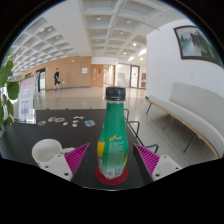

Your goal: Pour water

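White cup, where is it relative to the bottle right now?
In the gripper view the white cup sits on the dark table, left of the green bottle that stands between the gripper fingers, just outside the left finger.

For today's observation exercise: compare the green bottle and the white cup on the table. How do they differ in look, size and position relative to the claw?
The green bottle is tall, slim and capped in black; the white cup is short, wide and open-topped. The bottle stands between the claw's pink pads, while the cup sits off to the side, outside them. Whether the pads press the bottle cannot be told. Both stand upright on the dark table.
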A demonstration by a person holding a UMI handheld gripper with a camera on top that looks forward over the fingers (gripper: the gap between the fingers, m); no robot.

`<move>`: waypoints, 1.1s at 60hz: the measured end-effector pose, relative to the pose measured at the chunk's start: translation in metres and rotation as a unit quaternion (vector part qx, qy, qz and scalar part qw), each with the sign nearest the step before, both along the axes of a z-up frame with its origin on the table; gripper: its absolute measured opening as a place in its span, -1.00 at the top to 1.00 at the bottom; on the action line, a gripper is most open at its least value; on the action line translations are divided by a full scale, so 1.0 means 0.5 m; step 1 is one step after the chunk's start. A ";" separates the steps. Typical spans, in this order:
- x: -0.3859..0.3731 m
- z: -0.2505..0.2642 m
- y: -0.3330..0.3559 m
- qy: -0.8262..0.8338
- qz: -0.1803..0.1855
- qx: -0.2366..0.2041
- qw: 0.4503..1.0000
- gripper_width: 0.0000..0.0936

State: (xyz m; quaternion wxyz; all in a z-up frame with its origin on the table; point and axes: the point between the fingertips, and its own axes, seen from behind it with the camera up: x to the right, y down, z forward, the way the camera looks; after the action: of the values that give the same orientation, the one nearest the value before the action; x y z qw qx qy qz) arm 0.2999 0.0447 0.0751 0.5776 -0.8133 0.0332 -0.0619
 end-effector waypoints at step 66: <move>-0.205 0.259 -0.712 -0.031 -0.010 0.011 0.999 -0.84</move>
State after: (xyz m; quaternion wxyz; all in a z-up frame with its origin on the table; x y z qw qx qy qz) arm 0.1975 -0.3114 0.2047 0.5870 -0.8039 0.0245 -0.0926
